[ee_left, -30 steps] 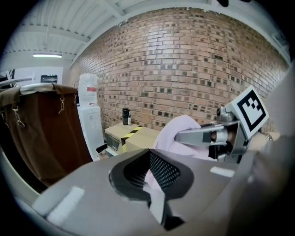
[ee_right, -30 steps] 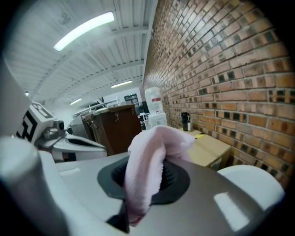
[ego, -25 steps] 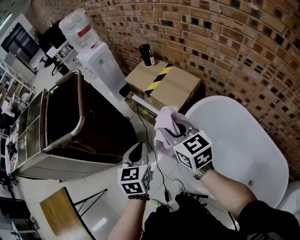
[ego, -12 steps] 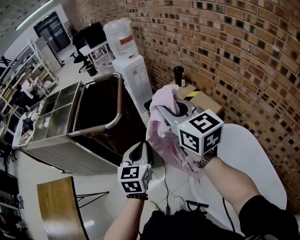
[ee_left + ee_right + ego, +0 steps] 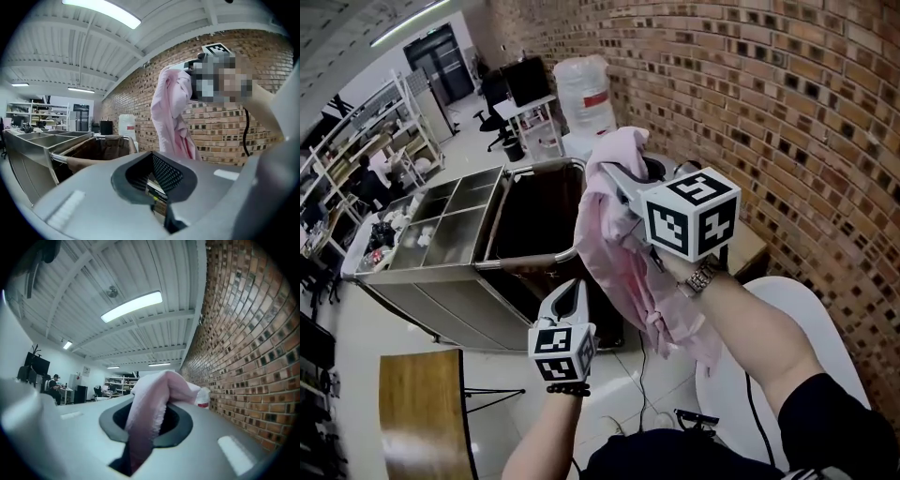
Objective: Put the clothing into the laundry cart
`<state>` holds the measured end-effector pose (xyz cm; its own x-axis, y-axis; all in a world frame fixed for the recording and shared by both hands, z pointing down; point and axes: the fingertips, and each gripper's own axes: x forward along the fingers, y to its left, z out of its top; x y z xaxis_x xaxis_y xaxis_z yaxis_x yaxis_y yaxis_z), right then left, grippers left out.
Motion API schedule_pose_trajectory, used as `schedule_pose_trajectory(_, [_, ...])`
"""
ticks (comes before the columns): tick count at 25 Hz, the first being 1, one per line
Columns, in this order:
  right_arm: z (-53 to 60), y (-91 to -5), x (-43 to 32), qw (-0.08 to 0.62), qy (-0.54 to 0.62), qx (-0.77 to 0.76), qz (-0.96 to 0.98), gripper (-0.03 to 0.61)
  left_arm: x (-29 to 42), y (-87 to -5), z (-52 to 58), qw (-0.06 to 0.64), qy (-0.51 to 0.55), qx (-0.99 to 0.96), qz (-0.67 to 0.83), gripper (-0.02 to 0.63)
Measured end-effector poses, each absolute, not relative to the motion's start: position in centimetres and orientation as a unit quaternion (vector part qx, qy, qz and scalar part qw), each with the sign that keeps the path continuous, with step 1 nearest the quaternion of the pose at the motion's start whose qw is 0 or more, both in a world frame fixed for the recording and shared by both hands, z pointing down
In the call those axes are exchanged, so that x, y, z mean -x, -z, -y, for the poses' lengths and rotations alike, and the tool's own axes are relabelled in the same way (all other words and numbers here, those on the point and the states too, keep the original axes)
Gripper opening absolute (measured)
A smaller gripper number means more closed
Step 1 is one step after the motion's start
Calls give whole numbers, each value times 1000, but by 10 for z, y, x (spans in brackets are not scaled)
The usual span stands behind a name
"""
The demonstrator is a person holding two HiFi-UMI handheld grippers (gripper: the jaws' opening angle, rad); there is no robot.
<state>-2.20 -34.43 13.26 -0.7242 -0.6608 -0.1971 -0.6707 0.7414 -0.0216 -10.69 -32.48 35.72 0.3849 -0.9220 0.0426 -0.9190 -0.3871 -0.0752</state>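
My right gripper (image 5: 614, 175) is raised high and shut on a pink garment (image 5: 623, 262), which hangs from the jaws in long folds down past my forearm. In the right gripper view the pink cloth (image 5: 150, 404) bulges out between the jaws of the right gripper (image 5: 152, 401). The laundry cart (image 5: 525, 256), a dark brown bag in a metal frame, stands just left of and below the garment. My left gripper (image 5: 569, 302) is held low in front of the cart, shut and empty. From the left gripper (image 5: 152, 158) view, the garment (image 5: 171, 117) hangs against the brick wall.
A steel trolley with compartments (image 5: 441, 225) adjoins the cart on the left. A water dispenser (image 5: 581, 94) stands behind the cart by the brick wall (image 5: 787, 94). A white tub (image 5: 811, 323) is at the right, a wooden tabletop (image 5: 422, 403) lower left, and cables lie on the floor.
My right gripper has lifted the pink garment from beside the white tub, up and left towards the cart, and the cloth now hangs out long. The left gripper has stayed low.
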Motion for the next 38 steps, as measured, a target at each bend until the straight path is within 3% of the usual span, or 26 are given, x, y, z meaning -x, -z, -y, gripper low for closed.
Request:
schedule_pose_trajectory(10, [370,-64,77,112,-36,352,-929,60,160,-325,336,38,31,820,-570,0])
schedule_pose_trajectory(20, [427,-73,168,61,-50,352,-933,60,217,-266,376,70,32,819,-569,0])
schedule_pose_trajectory(29, [484,-61,219,24,-64,367,-928,60,251,-216,437,47,50,822,-565,0])
schedule_pose_trajectory(38, [562,-88,249,3,-31,381,-924,60,266,-239,476,25,67,828,-556,0])
